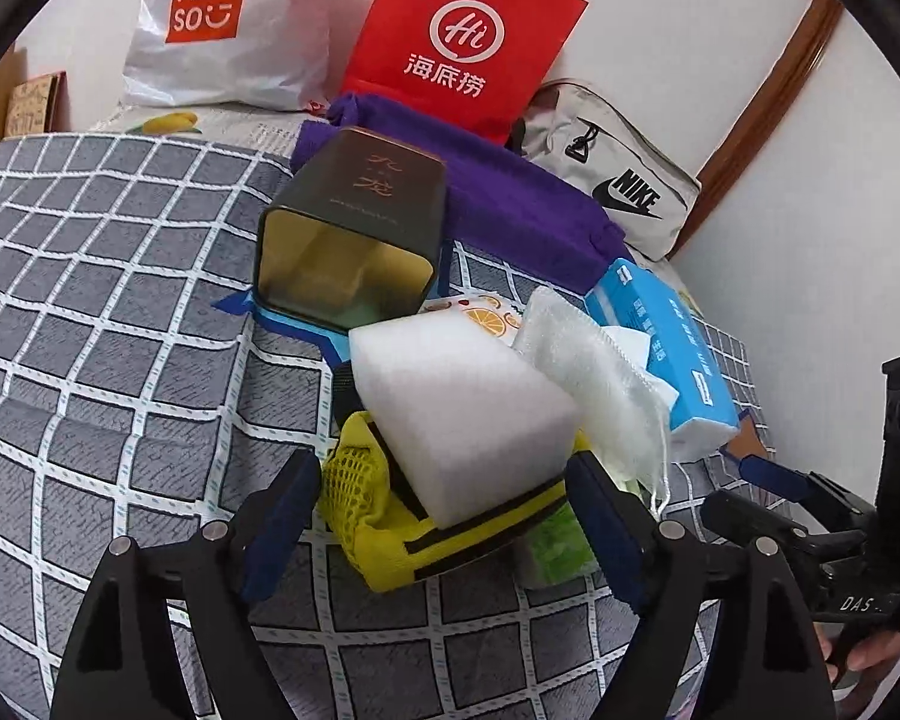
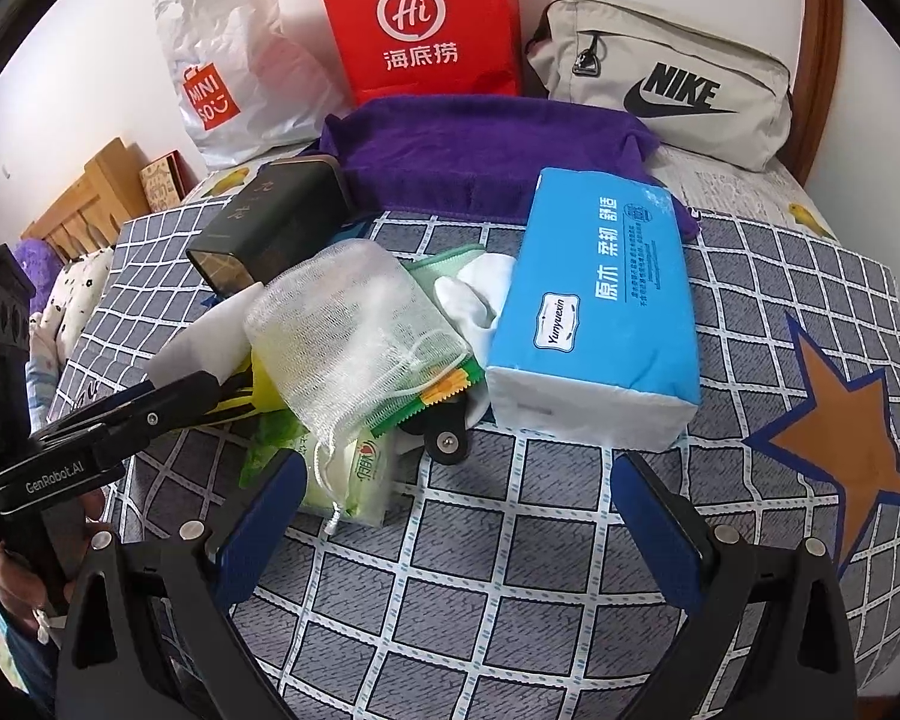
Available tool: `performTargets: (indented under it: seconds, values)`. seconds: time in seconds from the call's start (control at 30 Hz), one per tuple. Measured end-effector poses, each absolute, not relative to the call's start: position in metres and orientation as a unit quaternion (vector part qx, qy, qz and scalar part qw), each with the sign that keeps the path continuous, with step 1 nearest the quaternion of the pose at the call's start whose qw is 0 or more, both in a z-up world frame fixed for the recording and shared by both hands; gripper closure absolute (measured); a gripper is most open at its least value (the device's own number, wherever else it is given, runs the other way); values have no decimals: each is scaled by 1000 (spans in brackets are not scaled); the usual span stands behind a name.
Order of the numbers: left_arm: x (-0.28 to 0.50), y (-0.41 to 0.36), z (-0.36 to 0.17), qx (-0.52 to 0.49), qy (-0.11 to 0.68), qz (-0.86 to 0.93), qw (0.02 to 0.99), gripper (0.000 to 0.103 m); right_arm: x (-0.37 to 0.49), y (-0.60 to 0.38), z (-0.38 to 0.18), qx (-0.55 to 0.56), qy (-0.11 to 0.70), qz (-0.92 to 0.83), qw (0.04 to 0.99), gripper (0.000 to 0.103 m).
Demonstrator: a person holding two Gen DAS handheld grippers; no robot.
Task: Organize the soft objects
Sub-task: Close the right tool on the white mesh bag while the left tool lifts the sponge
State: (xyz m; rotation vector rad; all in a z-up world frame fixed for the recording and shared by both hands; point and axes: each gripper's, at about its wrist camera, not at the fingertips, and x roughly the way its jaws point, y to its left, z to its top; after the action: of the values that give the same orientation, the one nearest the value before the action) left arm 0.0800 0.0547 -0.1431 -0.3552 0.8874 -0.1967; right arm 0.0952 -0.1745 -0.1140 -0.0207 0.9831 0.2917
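In the left wrist view my left gripper (image 1: 441,459) stands open around a yellow mesh pouch (image 1: 372,510) with a white foam block (image 1: 456,402) lying on top of it. Its blue pads flank the pouch without visibly pressing it. A white net bag (image 1: 594,372) and a blue tissue pack (image 1: 666,348) lie just to the right. In the right wrist view my right gripper (image 2: 459,468) is open over the checked bedspread (image 2: 510,600), with nothing between its fingers. A green wipes pack (image 2: 360,468) lies beside its left finger, under the net bag (image 2: 354,330). The tissue pack (image 2: 600,312) is straight ahead.
A dark tin (image 1: 354,228) lies on its side behind the pile, in front of a purple towel (image 1: 510,192). A white Miniso bag (image 1: 222,24), a red paper bag (image 1: 456,36) and a beige Nike bag (image 1: 618,180) lean against the wall. A wooden headboard (image 2: 84,198) stands at the left.
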Motion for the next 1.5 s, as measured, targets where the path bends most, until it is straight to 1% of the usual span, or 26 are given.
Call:
performTargets:
  seconds: [0.23, 0.37, 0.47, 0.63, 0.7, 0.73, 0.77, 0.83, 0.87, 0.9, 1.17, 1.33, 1.5]
  values:
    - [81, 58, -141, -172, 448, -74, 874, 21, 95, -175, -115, -11, 471, 140, 871, 2]
    - [76, 58, -126, -152, 439, -63, 883, 21, 95, -176, -116, -11, 472, 140, 871, 2]
    - [83, 52, -121, -140, 440, -68, 884, 20, 96, -178, -118, -6, 473, 141, 870, 2]
    - [100, 43, -122, -153, 454, -61, 875, 20, 95, -182, -118, -5, 470, 143, 871, 2]
    - [107, 42, -127, -155, 466, -48, 870, 22, 94, -184, -116, -3, 467, 142, 873, 2]
    - [109, 42, -130, -159, 471, -47, 866, 26, 94, -186, -114, 0, 466, 141, 873, 2]
    - [110, 42, -131, -162, 472, -46, 865, 36, 94, -187, -113, 3, 464, 142, 874, 2]
    - [109, 45, -132, -165, 465, -49, 868, 38, 94, -189, -110, 7, 460, 145, 876, 2]
    - [108, 47, -131, -170, 461, -54, 869, 42, 94, -188, -107, 9, 456, 147, 878, 2]
    - [106, 49, -129, -175, 455, -59, 871, 48, 94, -188, -105, 9, 453, 151, 879, 2]
    - [90, 73, -118, -197, 437, -75, 874, 48, 111, -148, -95, -30, 431, 195, 880, 2]
    - [83, 87, -109, -196, 424, -72, 881, 48, 130, -125, -102, -45, 441, 217, 870, 2]
    - [83, 104, -114, -212, 426, -70, 877, 48, 144, -106, -120, -85, 460, 216, 857, 2]
